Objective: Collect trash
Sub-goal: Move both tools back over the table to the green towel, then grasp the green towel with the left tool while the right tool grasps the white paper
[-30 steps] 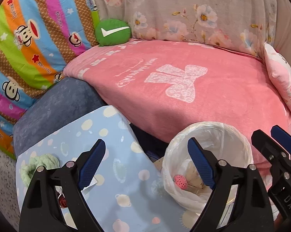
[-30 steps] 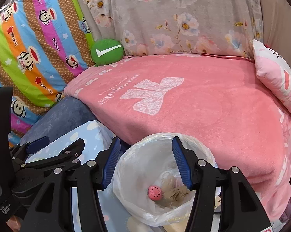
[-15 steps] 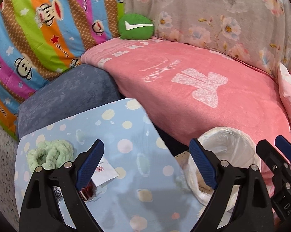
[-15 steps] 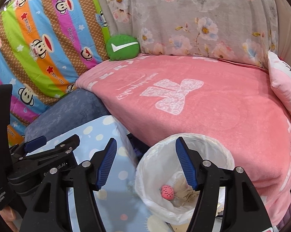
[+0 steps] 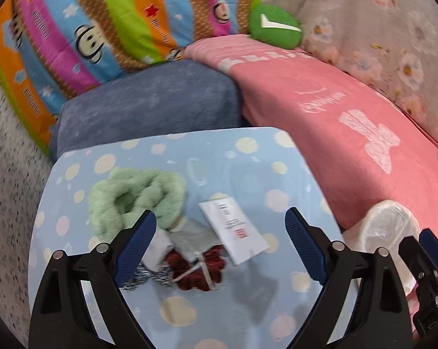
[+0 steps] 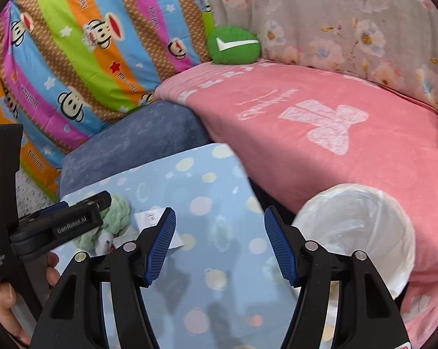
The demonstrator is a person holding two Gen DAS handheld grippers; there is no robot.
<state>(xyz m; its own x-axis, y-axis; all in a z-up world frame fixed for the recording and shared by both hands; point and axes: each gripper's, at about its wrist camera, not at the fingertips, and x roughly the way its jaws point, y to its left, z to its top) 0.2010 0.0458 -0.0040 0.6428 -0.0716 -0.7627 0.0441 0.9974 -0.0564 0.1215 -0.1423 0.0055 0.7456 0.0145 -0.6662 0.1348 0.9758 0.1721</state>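
Note:
On the pale blue dotted table [image 5: 219, 157] lies a small pile: a white paper card [image 5: 233, 232], a grey wrapper [image 5: 189, 238], a dark red crumpled piece [image 5: 195, 270] and a fluffy green knot [image 5: 137, 195]. My left gripper [image 5: 221, 241] hovers over this pile, open wide, gripping nothing. My right gripper [image 6: 220, 232] hangs open and empty over bare table, to the right of the card [image 6: 149, 218]. The bin with a white liner [image 6: 355, 226] stands beside the table on the right. The left gripper [image 6: 73, 218] shows in the right wrist view, held by a hand [image 6: 3, 290].
A bed with a pink blanket [image 5: 349, 110] runs behind the table and bin. A blue-grey cushion [image 5: 149, 104] sits at the table's far edge, below a striped monkey quilt [image 5: 88, 29] and a round green cushion [image 5: 274, 26]. Speckled floor [image 5: 6, 174] lies left.
Both grippers have swung left, away from the bin and over the table. The pile has come to the middle of the left wrist view. The bin has slid to the right edge.

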